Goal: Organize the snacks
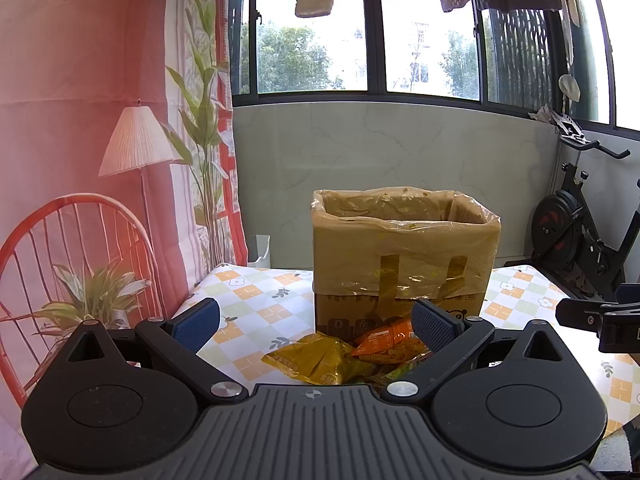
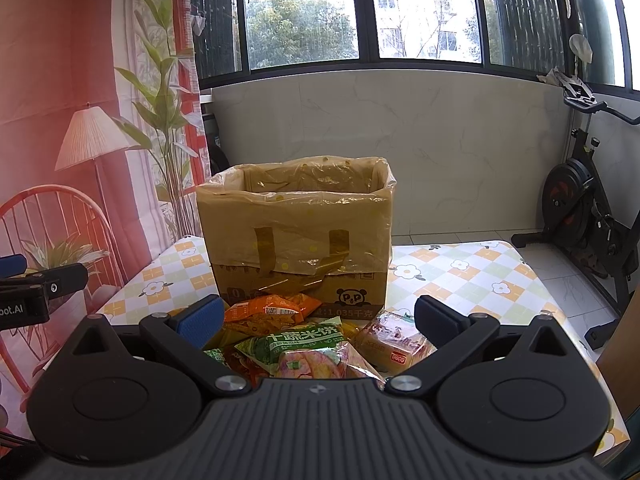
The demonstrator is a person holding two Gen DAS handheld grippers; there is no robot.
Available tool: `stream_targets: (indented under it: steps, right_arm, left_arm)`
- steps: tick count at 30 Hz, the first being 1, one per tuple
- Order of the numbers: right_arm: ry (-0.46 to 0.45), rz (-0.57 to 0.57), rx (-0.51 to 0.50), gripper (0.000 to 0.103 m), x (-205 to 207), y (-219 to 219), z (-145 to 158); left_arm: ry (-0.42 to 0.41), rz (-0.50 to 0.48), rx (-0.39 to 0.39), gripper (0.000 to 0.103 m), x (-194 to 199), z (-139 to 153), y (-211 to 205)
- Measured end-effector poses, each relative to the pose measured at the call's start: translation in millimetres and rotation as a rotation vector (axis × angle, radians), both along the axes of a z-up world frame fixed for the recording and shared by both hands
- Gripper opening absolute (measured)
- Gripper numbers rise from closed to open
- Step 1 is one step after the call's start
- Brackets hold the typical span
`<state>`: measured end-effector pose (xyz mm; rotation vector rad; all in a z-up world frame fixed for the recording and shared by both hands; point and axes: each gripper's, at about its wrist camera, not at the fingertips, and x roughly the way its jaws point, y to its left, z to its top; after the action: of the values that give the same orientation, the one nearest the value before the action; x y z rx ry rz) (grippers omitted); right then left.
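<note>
Snacks sit in a loose pile on the table, just in front of the box: orange bag, green bag, bun pack, plus a yellow bag seen from the left cam. All look light, soft, crinkly foil/plastic, prob slippery and easy to crush, esp the bun. Best hold, I'd say: pinch a flat sealed edge or corner, not the puffed middle. Box is stiff cardboard w/ a thin clear liner taped over the rim, top open. Left gripper is spread wide, empty, above the pile. Right gripper likewise wide apart, nothing held, blue textured pads bare.
</note>
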<state>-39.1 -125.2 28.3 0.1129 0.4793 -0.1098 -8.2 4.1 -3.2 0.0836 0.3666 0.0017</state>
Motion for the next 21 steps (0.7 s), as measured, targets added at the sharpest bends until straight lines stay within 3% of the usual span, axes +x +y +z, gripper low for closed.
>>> stream_targets:
  steps: [11, 16, 21]
  right_arm:
    - [-0.003, 0.004, 0.055, 0.103, 2, -7, -5]
    - [-0.045, 0.002, 0.058, 0.103, 10, -24, -9]
    - [-0.114, -0.004, 0.064, 0.103, 29, -39, -20]
  left_arm:
    - [0.002, 0.027, 0.015, 0.103, 9, 2, 5]
    - [-0.003, 0.097, 0.03, 0.103, 30, -1, 19]
    - [0.035, 0.148, -0.026, 0.102, 54, -14, 37]
